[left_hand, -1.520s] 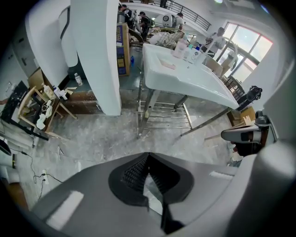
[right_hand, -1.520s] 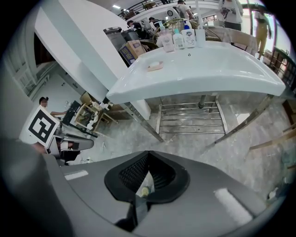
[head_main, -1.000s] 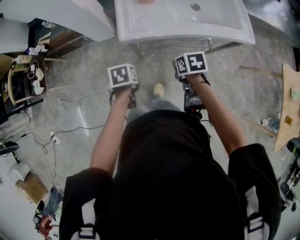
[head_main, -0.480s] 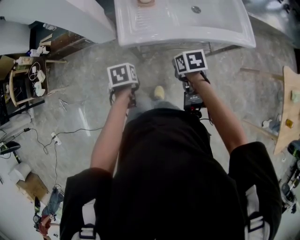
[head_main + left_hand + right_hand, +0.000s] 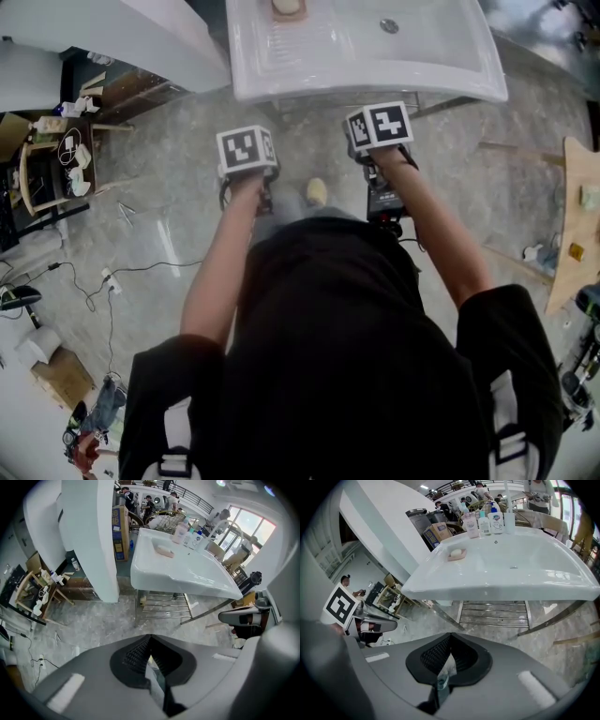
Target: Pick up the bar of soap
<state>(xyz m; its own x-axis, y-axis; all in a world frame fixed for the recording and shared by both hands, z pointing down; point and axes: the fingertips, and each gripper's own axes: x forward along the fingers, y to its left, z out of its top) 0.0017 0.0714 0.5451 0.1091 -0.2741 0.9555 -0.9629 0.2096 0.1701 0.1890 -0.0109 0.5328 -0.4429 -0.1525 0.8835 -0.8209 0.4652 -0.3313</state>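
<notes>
A pale bar of soap (image 5: 287, 7) lies in a small dish on the left of the white sink top (image 5: 441, 66), also seen as the soap (image 5: 165, 551) and the soap (image 5: 456, 553) in the two gripper views. My left gripper (image 5: 149, 645) and right gripper (image 5: 450, 641) are both held at waist height in front of the sink, well short of it. Their jaws meet at the tips with nothing between them. In the head view the marker cubes of the left gripper (image 5: 247, 150) and right gripper (image 5: 380, 127) show below the sink's front edge.
Several bottles (image 5: 486, 523) stand along the sink's back edge beside the tap. A metal rack (image 5: 161, 607) sits under the sink. A white slanted panel (image 5: 89, 531) stands to the left, with a cluttered wooden chair (image 5: 47, 164) and cables on the floor. A wooden board (image 5: 577, 216) leans at the right.
The view has shifted slightly toward the sink, so more of the soap dish shows at the top. Both grippers keep their pose and stay shut.
</notes>
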